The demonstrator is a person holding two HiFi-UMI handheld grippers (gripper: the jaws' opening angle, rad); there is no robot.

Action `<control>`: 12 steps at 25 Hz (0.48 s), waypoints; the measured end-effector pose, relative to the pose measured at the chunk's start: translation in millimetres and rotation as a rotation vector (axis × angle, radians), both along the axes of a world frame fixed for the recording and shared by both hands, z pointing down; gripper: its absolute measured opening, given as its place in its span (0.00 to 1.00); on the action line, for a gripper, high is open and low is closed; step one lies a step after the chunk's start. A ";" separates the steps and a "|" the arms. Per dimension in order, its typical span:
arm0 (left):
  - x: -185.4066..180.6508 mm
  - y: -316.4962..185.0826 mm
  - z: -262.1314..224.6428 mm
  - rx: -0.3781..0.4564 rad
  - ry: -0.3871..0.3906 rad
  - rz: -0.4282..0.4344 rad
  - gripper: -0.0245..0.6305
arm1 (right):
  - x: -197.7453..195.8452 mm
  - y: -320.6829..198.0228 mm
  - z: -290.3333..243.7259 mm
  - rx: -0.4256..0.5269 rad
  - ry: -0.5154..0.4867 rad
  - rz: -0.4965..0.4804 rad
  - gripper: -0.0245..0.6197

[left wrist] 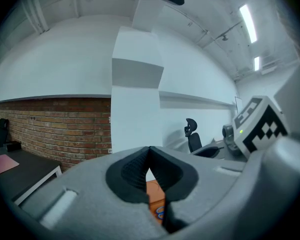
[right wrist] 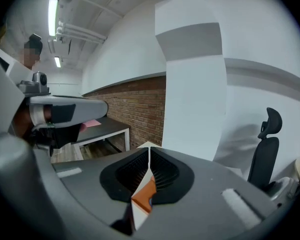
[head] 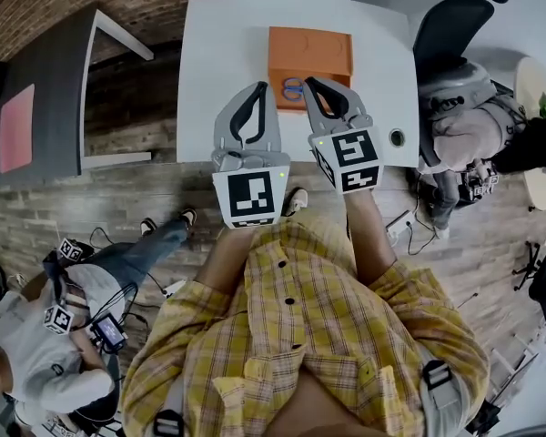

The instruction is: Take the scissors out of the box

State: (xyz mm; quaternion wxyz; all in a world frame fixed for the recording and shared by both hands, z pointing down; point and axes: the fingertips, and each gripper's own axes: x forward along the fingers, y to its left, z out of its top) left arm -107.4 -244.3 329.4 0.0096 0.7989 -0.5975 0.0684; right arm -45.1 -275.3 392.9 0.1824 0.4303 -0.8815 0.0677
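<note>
Head view: an orange box (head: 309,51) sits upper centre on a white desk (head: 209,62). The scissors (head: 293,89) show blue handles at its near edge, between the left gripper (head: 260,87) and the right gripper (head: 310,82), the right nearer.

Left gripper view: jaws closed, empty; box and scissors just beyond, low.

Right gripper view: jaws closed, empty; box beyond, nothing between.

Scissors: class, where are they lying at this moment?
In the head view, the scissors sit at the near side of the orange box on the white table, between the tips of the left gripper and the right gripper.
</note>
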 end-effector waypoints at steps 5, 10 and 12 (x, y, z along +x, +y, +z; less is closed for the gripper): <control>-5.5 -14.5 8.4 -0.010 0.000 0.004 0.04 | -7.5 -15.5 33.4 -0.060 0.064 -0.059 0.06; -4.1 -27.0 20.3 -0.032 -0.004 0.010 0.04 | -12.6 -24.5 69.6 -0.127 0.140 -0.154 0.10; -3.2 -30.8 23.1 -0.040 -0.006 0.013 0.04 | -11.0 -28.4 82.0 -0.136 0.192 -0.177 0.12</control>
